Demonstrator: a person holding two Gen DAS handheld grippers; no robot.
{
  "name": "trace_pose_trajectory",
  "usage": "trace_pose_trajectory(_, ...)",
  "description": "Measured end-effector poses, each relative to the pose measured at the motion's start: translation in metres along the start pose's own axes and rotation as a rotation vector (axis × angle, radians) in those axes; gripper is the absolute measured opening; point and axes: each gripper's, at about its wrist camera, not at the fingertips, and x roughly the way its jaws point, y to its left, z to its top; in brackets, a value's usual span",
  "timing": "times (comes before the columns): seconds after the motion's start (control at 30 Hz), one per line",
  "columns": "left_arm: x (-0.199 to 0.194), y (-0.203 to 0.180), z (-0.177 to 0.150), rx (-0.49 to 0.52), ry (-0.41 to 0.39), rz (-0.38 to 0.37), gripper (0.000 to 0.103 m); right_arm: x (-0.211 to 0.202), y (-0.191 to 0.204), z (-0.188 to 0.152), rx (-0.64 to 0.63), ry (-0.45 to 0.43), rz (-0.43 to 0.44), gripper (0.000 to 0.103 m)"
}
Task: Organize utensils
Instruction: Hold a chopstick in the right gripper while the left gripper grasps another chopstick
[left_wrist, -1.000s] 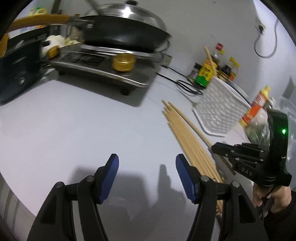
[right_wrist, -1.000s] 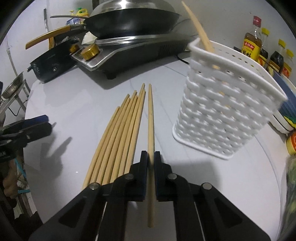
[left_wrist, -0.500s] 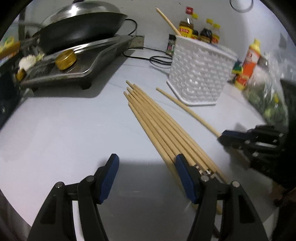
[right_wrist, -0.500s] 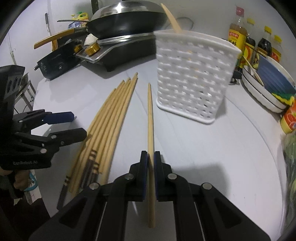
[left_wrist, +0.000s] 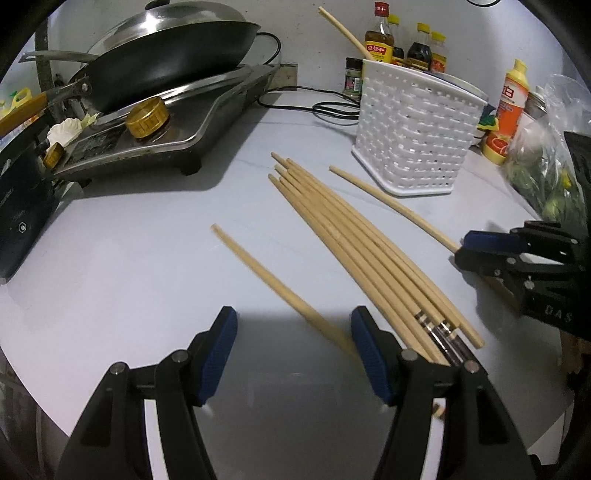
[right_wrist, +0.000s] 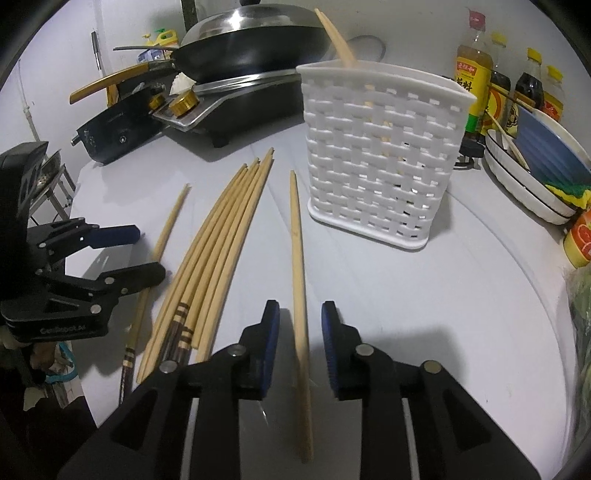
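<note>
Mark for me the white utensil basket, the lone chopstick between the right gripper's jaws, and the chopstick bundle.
white utensil basket (right_wrist: 380, 155), right wrist view, on its woven front wall.
lone chopstick (right_wrist: 297, 251), right wrist view, mid-shaft.
chopstick bundle (left_wrist: 354, 243), left wrist view, middle of the sticks.

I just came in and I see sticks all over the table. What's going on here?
A person is tidying chopsticks with a gripper in each hand. The right gripper has just been opening, and a single chopstick lies on the table between its pads, untouched. The left gripper is open, with another loose chopstick lying by its right pad. A bundle of chopsticks still lies on the table. The white basket already holds a chopstick or two.
</note>
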Motion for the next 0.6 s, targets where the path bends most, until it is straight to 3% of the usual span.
trace_pose_trajectory(0.2, 0.001, -0.004, 0.001, 0.027, -0.008, -0.023, 0.064, 0.01, -0.002, 0.014, 0.004, -0.007, 0.008, 0.022)
trace_pose_trajectory(0.37, -0.002, -0.004, 0.0, 0.055, -0.018, -0.05, 0.024, 0.018, -0.002, 0.023, -0.001, -0.008, 0.013, 0.022)
trace_pose_trajectory(0.47, -0.004, 0.001, 0.0, 0.055, -0.01, -0.063, 0.013, 0.021, 0.001, 0.026, -0.013, -0.008, 0.008, 0.022)
trace_pose_trajectory(0.6, -0.006, 0.006, -0.003, 0.061, -0.003, -0.079, 0.009, 0.024, 0.011, 0.028, -0.053, -0.004, -0.019, 0.022)
